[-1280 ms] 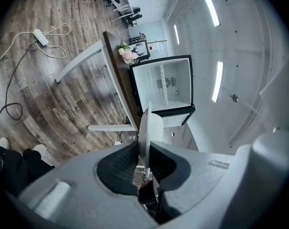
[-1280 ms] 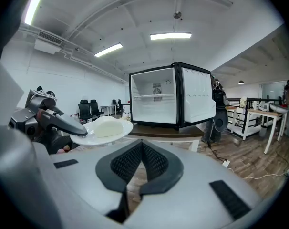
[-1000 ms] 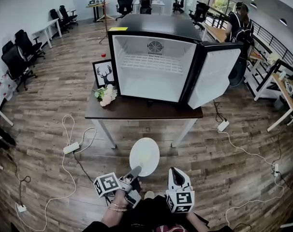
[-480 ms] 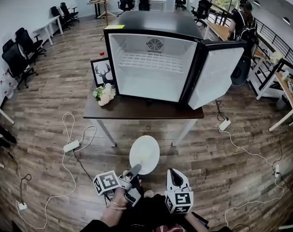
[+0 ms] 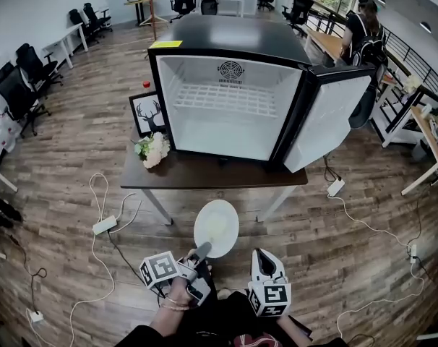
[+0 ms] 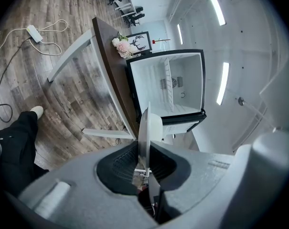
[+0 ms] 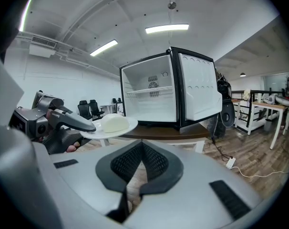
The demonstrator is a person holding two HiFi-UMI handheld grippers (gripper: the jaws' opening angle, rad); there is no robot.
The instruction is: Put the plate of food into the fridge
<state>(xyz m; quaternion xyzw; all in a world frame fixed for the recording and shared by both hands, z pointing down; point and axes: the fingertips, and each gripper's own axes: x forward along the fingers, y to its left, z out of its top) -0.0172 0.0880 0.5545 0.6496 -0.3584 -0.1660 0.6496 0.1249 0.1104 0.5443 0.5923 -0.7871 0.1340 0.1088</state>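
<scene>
Across the wood-plank floor (image 5: 74, 143), the fridge (image 5: 230, 132) is looming larger in the head view than a second ago, and the desk (image 5: 212, 173) beneath it is lying closer to the plate (image 5: 216, 228). Both grippers are keeping their spots low in that view.

One fridge is standing on one desk. Its boxy black shell is enclosing a smooth white inside, with a single white wire shelf (image 5: 226, 96) running across and a round fan grille showing on the back wall. Its door (image 5: 327, 118), white-lined, is hanging wide open at the right. The desk is showing a flat dark-brown top on pale legs.

Left of the fridge, one black-framed deer picture (image 5: 148, 114) and one bunch of pale flowers (image 5: 152, 150) are sitting on the desk.

The plate, round, white and smooth, is hovering over the floor just short of the desk's front edge, well apart from the fridge. One pale, rounded lump of food (image 7: 115, 123) is resting on it.

The left gripper (image 5: 202, 252) is clenching its ribbed black fingers (image 6: 118, 162) on the plate's near rim. The right gripper (image 5: 262, 256) is pressing its fingers together, grasping nothing, just right of the plate.
</scene>
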